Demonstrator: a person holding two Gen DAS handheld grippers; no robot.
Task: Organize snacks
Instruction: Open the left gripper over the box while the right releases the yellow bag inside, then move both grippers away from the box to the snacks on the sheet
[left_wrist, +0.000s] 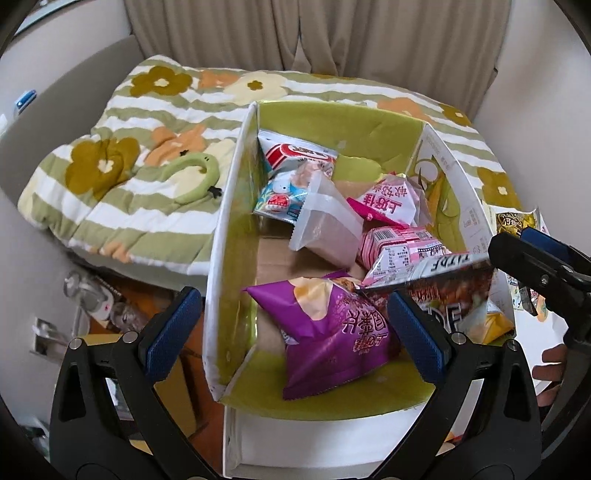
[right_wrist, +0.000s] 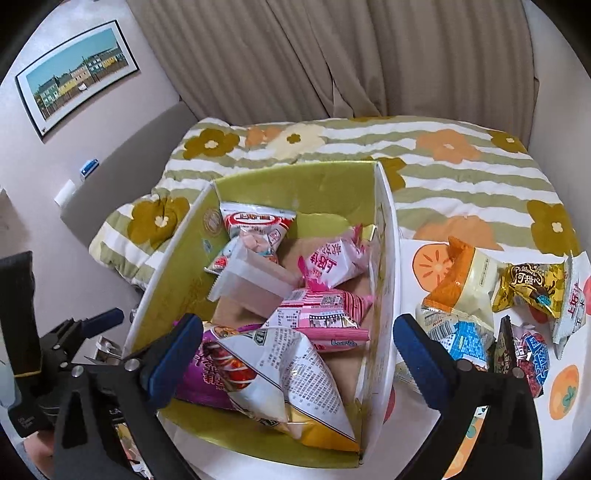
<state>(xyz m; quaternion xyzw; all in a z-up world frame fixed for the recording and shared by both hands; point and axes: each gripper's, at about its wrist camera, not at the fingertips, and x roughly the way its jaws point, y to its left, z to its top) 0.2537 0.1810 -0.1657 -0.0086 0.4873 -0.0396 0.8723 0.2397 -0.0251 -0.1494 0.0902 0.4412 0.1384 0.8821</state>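
A green-lined cardboard box (left_wrist: 236, 184) (right_wrist: 173, 240) holds several snack packs. Among them are a purple bag (left_wrist: 332, 332), pink packs (left_wrist: 399, 243) (right_wrist: 321, 314), a clear frosted pack (left_wrist: 325, 221) (right_wrist: 251, 280) and a red-and-white pack (left_wrist: 295, 155) (right_wrist: 255, 221). A white and red chip bag (right_wrist: 284, 380) (left_wrist: 447, 280) lies on top at the near side. My left gripper (left_wrist: 291, 332) is open above the purple bag. My right gripper (right_wrist: 295, 354) is open, its fingers either side of the chip bag and apart from it. Loose snacks (right_wrist: 491, 295) lie right of the box.
The box sits on a white cloth with orange fruit prints (right_wrist: 565, 384), beside a green-striped flowered quilt (left_wrist: 122, 177) (right_wrist: 461, 166). Beige curtains (right_wrist: 332, 55) hang behind. A framed picture (right_wrist: 74, 70) hangs on the left wall. Clutter lies on the floor at left (left_wrist: 96, 299).
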